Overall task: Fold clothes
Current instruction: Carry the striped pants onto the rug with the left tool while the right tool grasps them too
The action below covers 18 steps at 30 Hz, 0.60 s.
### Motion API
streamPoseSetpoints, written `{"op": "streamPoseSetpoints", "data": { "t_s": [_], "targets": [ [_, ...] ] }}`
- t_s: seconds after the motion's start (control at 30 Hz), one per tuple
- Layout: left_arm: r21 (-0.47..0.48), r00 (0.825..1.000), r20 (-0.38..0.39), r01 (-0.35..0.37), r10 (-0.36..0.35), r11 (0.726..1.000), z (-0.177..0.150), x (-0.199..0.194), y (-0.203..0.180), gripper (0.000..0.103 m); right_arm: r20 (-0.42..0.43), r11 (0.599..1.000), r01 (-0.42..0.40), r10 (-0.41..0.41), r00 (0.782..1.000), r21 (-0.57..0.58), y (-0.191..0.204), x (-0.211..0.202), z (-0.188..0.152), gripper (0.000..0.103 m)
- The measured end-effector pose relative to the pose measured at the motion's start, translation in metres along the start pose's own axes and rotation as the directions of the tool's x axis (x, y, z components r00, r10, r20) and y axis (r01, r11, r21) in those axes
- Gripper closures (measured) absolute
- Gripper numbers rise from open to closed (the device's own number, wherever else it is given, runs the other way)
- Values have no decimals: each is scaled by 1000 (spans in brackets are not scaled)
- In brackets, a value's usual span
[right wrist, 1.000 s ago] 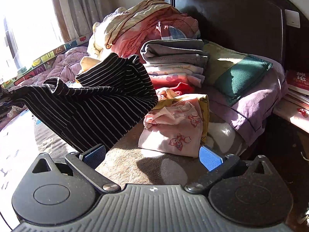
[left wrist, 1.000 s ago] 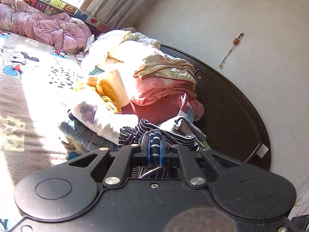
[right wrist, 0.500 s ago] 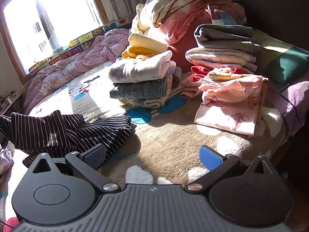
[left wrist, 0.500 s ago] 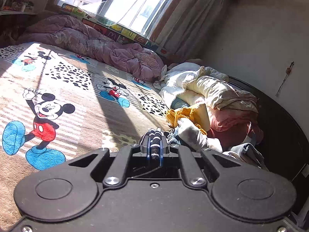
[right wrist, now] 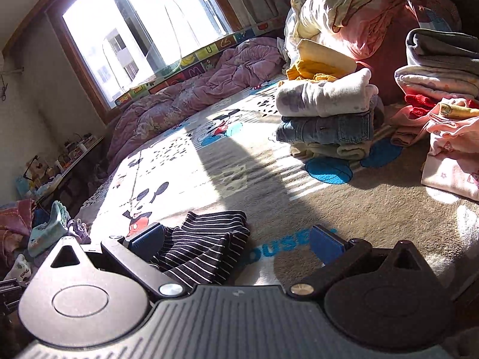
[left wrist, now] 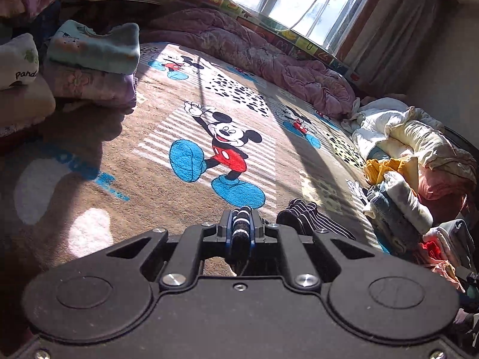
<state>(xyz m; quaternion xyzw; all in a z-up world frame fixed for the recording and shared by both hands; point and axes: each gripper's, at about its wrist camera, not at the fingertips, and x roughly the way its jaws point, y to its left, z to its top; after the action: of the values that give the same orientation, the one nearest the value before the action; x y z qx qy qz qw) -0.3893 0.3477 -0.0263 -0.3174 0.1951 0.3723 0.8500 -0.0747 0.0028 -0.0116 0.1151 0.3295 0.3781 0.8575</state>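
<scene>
While pinching a bunched edge of the striped garment (left wrist: pixel 242 224) between pressed-together fingers, left gripper (left wrist: pixel 241 227) sits low over the Mickey blanket (left wrist: pixel 221 149), near the close edge of the bed. Rest of that one garment trails away to the right of the left tongs, lying crumpled on the blanket, dark with thin white stripes. Seen from the right wrist, right gripper (right wrist: pixel 236 239) spread wide and holding nothing, with the striped cloth just beyond and toward its left finger, partly between the two blue pads (right wrist: pixel 324 240). Long axis of the garment seems to run left to right between the two tools, though the crumpling makes this hard to say for sure. Probably next: catching the free end with the right tongs, being the nearer to it, and stretching the cloth flat. Counted: one striped garment, two grippers, one near stack of folded clothes (right wrist: pixel 326 119) at far right with more folded piles beside it, one purple quilt (left wrist: pixel 269 56) under the window.
</scene>
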Motion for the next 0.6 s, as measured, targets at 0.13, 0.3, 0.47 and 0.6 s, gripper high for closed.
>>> {"op": "streamPoseSetpoints", "data": {
  "t_s": [0.13, 0.3, 0.47, 0.6],
  "targets": [
    [1, 1000, 4, -26, 26, 1000, 1, 2, 20, 61, -17, 997, 35, -37, 999, -65, 23, 26, -7, 1],
    [25, 1000, 8, 14, -14, 1000, 5, 5, 33, 53, -101, 996, 38, -47, 994, -85, 31, 69, -19, 1],
    [89, 988, -98, 126, -117, 988, 0, 45, 2, 48, -173, 1000, 25, -25, 985, -6, 23, 105, -25, 1],
    [159, 973, -172, 183, -155, 970, 2, 82, -29, 46, -198, 999, 15, -7, 980, 40, 10, 128, -23, 1]
  ]
}}
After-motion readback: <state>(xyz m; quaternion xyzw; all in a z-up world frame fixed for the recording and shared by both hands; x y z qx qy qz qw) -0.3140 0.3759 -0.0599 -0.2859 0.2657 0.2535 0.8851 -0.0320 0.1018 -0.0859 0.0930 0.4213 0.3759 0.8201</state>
